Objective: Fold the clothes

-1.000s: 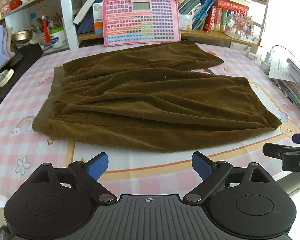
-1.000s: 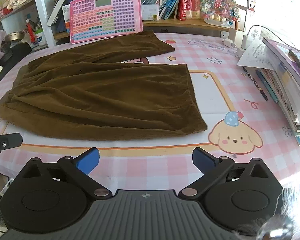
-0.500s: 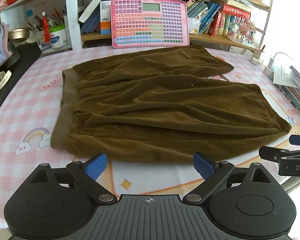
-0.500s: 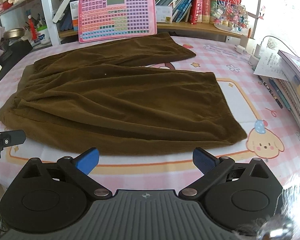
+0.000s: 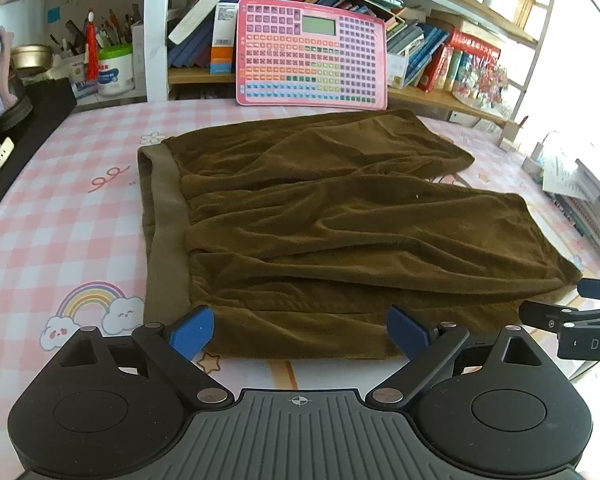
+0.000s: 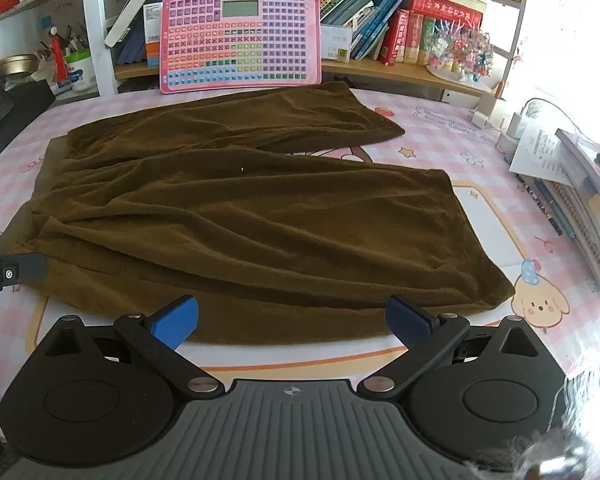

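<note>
1. A pair of brown corduroy trousers point(image 5: 340, 232) lies spread flat across the middle of the bench point(image 5: 60, 216), which wears a pink checked cloth with cartoon prints.
2. The waistband point(image 5: 166, 236) faces the bench's left edge; the two legs run toward the right edge, the far leg angled toward the back edge.
3. The left hand-held gripper point(image 5: 300, 332) hangs at the front edge, released, its blue pads point(image 5: 191, 334) wide apart over the trousers' near hem just beside the waistband corner. Whether the pads touch the cloth cannot be told.
4. The right hand-held gripper point(image 6: 292, 320) is likewise released at the front edge, pads point(image 6: 406, 320) spread over the near leg's front hem, toward the cuff end point(image 6: 488, 280).
5. A pink learning tablet point(image 6: 240, 40) leans upright against the bookshelf point(image 6: 380, 68) along the back edge, just behind the far leg.
6. Stacked books and papers point(image 6: 580, 192) sit along the right edge, well apart from the trousers.
7. A pen pot point(image 5: 114, 68) stands near the back left corner.
</note>
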`<state>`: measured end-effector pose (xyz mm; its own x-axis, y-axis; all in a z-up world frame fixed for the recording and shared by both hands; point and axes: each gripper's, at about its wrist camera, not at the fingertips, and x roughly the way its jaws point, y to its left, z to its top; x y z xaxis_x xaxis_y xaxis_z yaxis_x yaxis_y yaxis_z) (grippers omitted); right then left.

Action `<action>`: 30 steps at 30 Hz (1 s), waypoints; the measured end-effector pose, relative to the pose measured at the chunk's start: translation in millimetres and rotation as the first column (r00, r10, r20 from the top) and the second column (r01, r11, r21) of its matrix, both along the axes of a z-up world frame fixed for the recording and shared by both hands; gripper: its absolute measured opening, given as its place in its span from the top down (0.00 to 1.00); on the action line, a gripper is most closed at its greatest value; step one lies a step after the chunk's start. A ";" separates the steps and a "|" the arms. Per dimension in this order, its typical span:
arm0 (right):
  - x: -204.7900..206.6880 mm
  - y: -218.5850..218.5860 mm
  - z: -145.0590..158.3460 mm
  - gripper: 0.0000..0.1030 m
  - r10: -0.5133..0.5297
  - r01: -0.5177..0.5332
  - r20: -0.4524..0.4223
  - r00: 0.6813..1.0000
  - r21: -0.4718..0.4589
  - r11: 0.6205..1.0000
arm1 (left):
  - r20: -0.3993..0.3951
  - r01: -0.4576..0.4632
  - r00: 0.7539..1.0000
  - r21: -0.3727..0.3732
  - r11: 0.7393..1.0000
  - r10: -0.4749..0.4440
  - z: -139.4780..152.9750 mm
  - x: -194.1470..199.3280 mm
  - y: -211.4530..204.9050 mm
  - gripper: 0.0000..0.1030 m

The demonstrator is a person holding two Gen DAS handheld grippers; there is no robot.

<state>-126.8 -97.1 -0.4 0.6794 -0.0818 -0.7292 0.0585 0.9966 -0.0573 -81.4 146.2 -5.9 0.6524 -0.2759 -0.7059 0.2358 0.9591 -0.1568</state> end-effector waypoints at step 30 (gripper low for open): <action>199.9 -127.7 11.8 0.02 0.297 -0.297 0.005 0.955 0.081 0.951 | -0.075 -0.213 0.974 0.029 0.977 0.215 0.3 102.5 -6.9 0.07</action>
